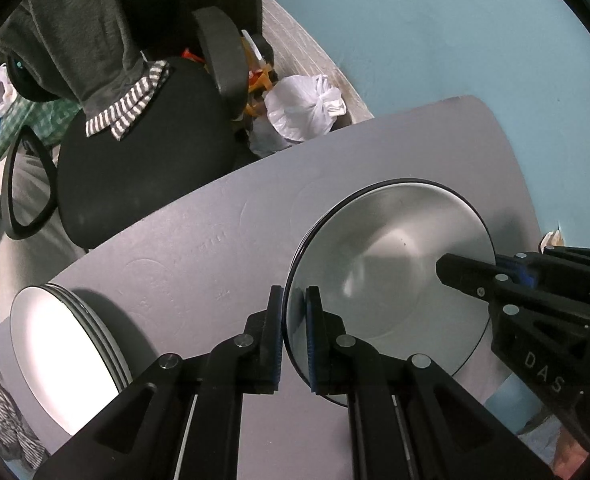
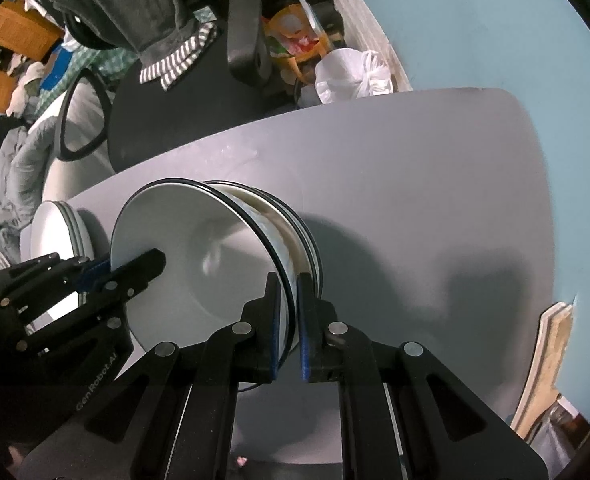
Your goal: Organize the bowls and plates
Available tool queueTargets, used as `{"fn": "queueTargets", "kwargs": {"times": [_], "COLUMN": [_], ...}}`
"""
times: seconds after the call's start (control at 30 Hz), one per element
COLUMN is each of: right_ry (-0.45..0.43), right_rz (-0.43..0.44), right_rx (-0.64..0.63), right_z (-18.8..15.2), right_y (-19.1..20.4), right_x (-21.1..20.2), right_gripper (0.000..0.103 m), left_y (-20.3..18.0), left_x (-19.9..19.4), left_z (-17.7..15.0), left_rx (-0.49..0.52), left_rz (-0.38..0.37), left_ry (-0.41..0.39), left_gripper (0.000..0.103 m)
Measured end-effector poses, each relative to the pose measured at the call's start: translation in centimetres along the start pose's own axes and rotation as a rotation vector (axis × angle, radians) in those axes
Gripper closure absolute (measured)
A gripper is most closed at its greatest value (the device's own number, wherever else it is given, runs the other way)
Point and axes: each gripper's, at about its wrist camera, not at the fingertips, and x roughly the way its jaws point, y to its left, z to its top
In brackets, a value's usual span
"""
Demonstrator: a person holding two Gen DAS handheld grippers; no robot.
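Note:
A white bowl with a dark rim [image 1: 391,264] [image 2: 199,264] is held over a stack of like bowls [image 2: 295,236] on the grey table [image 1: 199,248] [image 2: 415,184]. My left gripper [image 1: 293,340] is shut on the bowl's near-left rim; in the right wrist view it [image 2: 115,276] comes in from the left. My right gripper [image 2: 287,328] is shut on the bowl's right rim; in the left wrist view it [image 1: 471,276] reaches in from the right. A stack of white plates [image 1: 67,356] [image 2: 61,232] sits at the table's left end.
A black office chair [image 1: 143,160] [image 2: 199,92] with grey clothes over it stands behind the table. A white plastic bag [image 1: 307,108] [image 2: 351,76] and clutter lie on the floor by the blue wall. A wooden board [image 2: 551,360] leans at the right.

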Motion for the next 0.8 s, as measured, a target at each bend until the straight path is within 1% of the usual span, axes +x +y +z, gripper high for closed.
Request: {"fn": "queueTargets", "kwargs": {"times": [0.07,0.13,0.17,0.2,0.23,0.27,0.4,0.43,0.5,0.53,0.67,0.8], "right_ry": [0.004,0.002,0.002,0.003,0.003,0.003,0.0,-0.005,-0.024,-0.032,-0.063,-0.098], "right_rz": [-0.01,-0.024,-0.029,-0.021,-0.006,-0.001,-0.039,-0.039,-0.05,-0.056,-0.061,-0.092], "right_rx": [-0.003,-0.006,-0.002,0.002,0.007,0.009,-0.001,0.001,0.001,0.0,0.001,-0.011], "right_z": [0.0,0.0,0.0,0.1,0.1,0.1,0.2,0.2,0.1,0.1,0.1,-0.1], "right_y": [0.2,0.3,0.5,0.5,0.6,0.8,1.4,1.4,1.3,1.3,1.1,1.2], "right_x": [-0.1,-0.2,-0.3,-0.3,-0.3,-0.4,-0.6,-0.7,-1.2,-1.3,-2.3,-3.3], "right_gripper": [0.094,0.094,0.089,0.085,0.077,0.074,0.073,0.071,0.064,0.057,0.056,0.056], "left_y": [0.1,0.3,0.4,0.6,0.6,0.7,0.6,0.6,0.8,0.9,1.0,0.9], "left_x": [-0.2,-0.5,-0.6,-0.7,-0.8,-0.9,-1.2,-1.4,-1.7,-2.0,-3.0,-4.3], "left_z": [0.0,0.0,-0.1,-0.1,-0.2,-0.3,-0.5,-0.5,-0.6,-0.7,-1.0,-1.3], "left_rx": [0.0,-0.011,-0.019,-0.029,-0.036,-0.037,-0.03,-0.034,-0.044,-0.051,-0.078,-0.079], "left_rz": [0.002,-0.004,-0.017,-0.04,-0.051,-0.047,-0.042,-0.046,-0.056,-0.062,-0.082,-0.077], "left_ry": [-0.003,-0.012,-0.017,-0.023,-0.029,-0.03,-0.032,-0.033,-0.041,-0.045,-0.071,-0.1], "left_gripper": [0.09,0.083,0.077,0.076,0.076,0.076,0.076,0.076,0.074,0.074,0.072,0.072]}}
